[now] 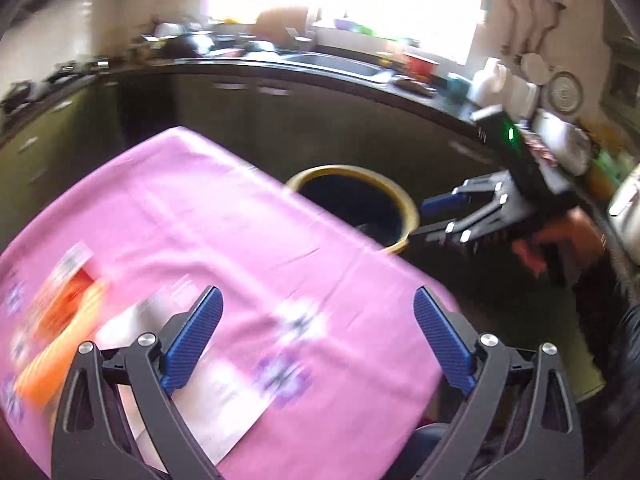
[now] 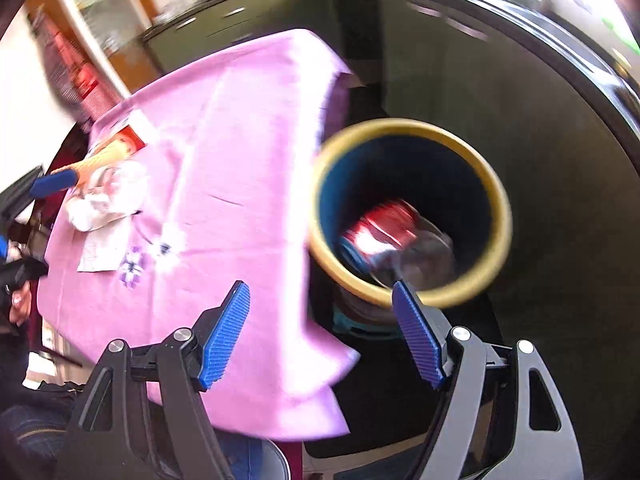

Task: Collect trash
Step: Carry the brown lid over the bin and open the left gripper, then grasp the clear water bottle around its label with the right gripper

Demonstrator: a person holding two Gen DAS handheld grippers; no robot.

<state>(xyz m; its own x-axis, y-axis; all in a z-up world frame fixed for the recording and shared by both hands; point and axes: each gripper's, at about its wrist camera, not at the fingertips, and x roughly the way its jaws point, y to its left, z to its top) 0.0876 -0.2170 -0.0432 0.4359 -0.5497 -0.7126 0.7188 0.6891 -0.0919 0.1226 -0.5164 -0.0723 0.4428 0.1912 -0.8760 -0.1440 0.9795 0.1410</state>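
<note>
Both tongs are being held spread w/ nothing between, left gripper [image 1: 316,336] over cloth w/ orange wrapper [image 1: 60,340] & paper [image 1: 216,408] just left, bin [image 2: 412,208] ahead of right gripper [image 2: 322,336]; blurry wrapper is risking being mis-grabbed w/ cloth.

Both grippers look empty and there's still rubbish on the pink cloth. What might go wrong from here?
1. The flat paper sheet lies flush on the pink cloth; the open left gripper may pinch cloth with it and drag everything.
2. The crumpled tissue sits against the orange packet, so one grab may knock the other off.
3. The bin stands beside the table edge, below it; a hurried drop could miss.
</note>
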